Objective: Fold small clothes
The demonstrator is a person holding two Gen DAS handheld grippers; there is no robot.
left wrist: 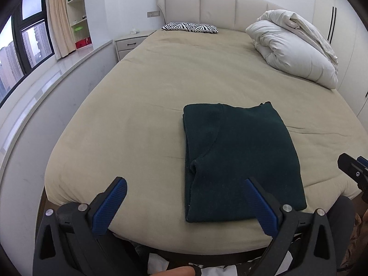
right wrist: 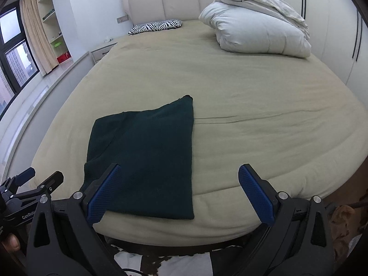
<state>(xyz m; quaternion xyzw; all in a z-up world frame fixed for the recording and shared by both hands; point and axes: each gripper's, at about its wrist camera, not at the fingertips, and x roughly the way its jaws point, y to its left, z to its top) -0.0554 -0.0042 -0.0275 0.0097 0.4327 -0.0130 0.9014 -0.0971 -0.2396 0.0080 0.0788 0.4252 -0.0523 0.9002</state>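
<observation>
Beige bed (left wrist: 161, 92) fills the left view; a dark garment (left wrist: 239, 161) lies folded near its foot edge, left gripper (left wrist: 184, 204) gaping, empty. Right view: right gripper (right wrist: 179, 193) equally wide, holding nothing. Folding looks nearly finished; next probably a final halving or setting aside.

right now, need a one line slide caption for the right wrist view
Open right gripper poised over a folded dark green knit garment on the beige bed sheet.
</observation>
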